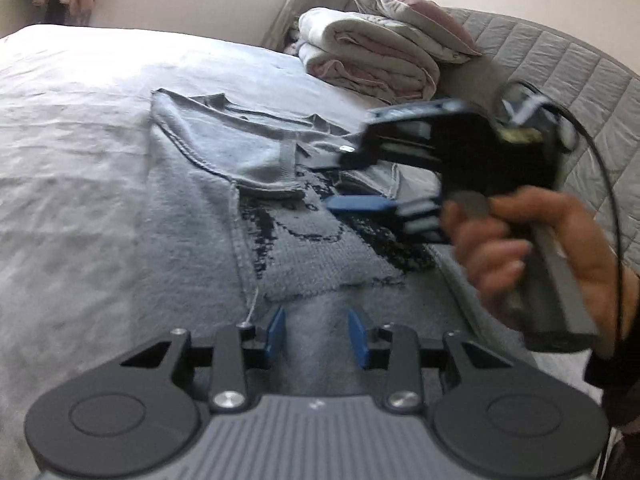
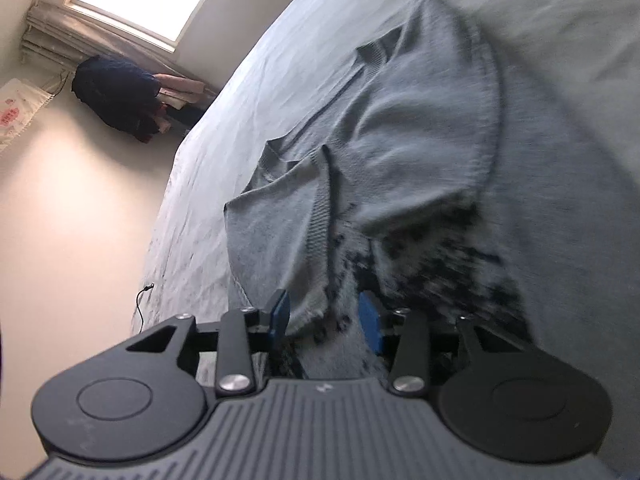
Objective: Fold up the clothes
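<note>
A grey knit sweater (image 1: 224, 184) with a black pattern lies partly folded on the grey bedsheet (image 1: 72, 140). The left gripper (image 1: 316, 336) hovers over it, fingers narrowly apart, holding nothing. The right gripper (image 2: 324, 320) straddles sweater fabric between part-open fingers; I cannot tell if they pinch it

We are seeing a grey sweater (image 1: 208, 216) bearing a black speckled pattern, lying on a pale grey bedsheet (image 1: 80, 128); gripper fingers (image 1: 276, 334) are showing blue.

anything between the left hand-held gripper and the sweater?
Nothing visible. The left hand-held gripper hangs right over the grey sweater, jaws apart. The right hand-held gripper is off to the side, not in its path.
</note>
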Demonstrator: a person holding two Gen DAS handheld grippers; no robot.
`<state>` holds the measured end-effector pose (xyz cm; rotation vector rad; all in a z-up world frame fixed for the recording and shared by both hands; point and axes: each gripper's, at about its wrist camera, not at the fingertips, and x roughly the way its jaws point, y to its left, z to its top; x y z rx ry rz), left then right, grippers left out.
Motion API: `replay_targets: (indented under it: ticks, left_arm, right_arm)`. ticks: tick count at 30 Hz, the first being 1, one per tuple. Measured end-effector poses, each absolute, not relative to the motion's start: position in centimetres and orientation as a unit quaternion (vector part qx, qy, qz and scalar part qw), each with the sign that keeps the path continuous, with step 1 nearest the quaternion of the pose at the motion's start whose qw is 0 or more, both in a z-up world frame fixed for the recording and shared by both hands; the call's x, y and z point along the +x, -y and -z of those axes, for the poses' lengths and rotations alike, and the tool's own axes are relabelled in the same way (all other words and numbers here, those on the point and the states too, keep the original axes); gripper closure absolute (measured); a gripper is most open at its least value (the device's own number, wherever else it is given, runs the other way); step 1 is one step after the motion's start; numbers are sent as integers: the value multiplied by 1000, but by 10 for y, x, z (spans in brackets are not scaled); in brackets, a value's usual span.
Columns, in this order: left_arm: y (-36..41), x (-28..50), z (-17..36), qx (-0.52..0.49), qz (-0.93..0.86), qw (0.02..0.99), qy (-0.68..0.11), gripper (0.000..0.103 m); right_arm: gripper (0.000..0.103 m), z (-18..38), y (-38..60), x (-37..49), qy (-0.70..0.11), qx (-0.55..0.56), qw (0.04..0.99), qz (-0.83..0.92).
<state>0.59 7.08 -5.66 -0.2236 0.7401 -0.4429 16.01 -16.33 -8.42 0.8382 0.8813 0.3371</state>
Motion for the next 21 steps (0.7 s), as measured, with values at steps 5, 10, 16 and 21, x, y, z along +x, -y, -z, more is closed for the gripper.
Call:
replay_targets:
  ticks: [5, 10, 16, 21]
  left_arm:
    - [-74, 10, 58, -125, 223, 898, -358, 67]
    - [-86, 11, 52, -158, 218, 899, -346, 65]
    - [-95, 19, 52, -174, 198, 900, -348, 65]
    - [-105, 24, 54, -190, 181, 900, -347, 65]
  right_arm:
    - [98, 77, 136, 167, -415, 300, 845, -156]
    - [98, 66, 129, 155, -382, 215, 889, -131]
    - [67, 63, 142, 177, -380, 256, 875, -155]
    - [64, 67, 140, 214, -377, 280, 873, -135]
